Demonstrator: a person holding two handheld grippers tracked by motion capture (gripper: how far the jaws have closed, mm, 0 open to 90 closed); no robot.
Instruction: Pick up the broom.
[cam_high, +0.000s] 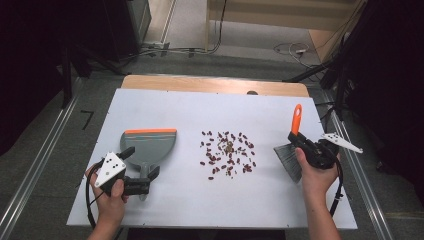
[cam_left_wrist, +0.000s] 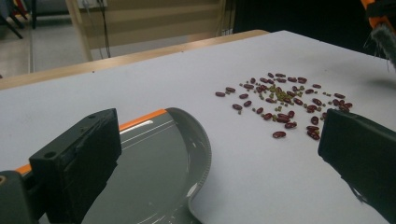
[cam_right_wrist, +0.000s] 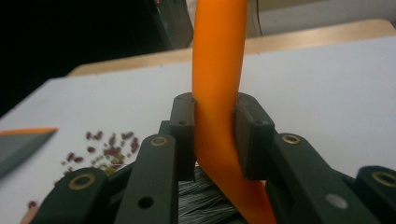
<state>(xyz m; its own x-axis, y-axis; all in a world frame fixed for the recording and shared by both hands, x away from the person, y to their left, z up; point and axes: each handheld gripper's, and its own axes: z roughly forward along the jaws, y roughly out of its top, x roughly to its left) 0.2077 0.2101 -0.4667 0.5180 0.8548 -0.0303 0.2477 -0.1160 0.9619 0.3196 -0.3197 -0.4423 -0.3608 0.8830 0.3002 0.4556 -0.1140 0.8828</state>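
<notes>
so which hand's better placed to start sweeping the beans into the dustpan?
Right, probably. Its tongs are clamped on the brush handle, bristles beside the beans. The left tongs stand open at the dustpan handle, not gripping it yet.

1. Two bare forearms are seen at 6 o'clock of the high view; no sleeves are worn.
2. The left gripper (cam_high: 142, 176) is built of black parts, with a grey three-cornered plate marked by dark dots on top.
3. A black cable is looped from it toward 7 o'clock.
4. In the left gripper view, two blocky black jaws are shown, one with a round hole in its top face.
5. The right gripper (cam_high: 299, 140) is black as well; a pale three-cornered plate juts out toward 3 o'clock, and a black cable trails toward 5 o'clock.
6. In the right gripper view, black link arms with brass-ringed pivots and small screw holes are seen.
</notes>
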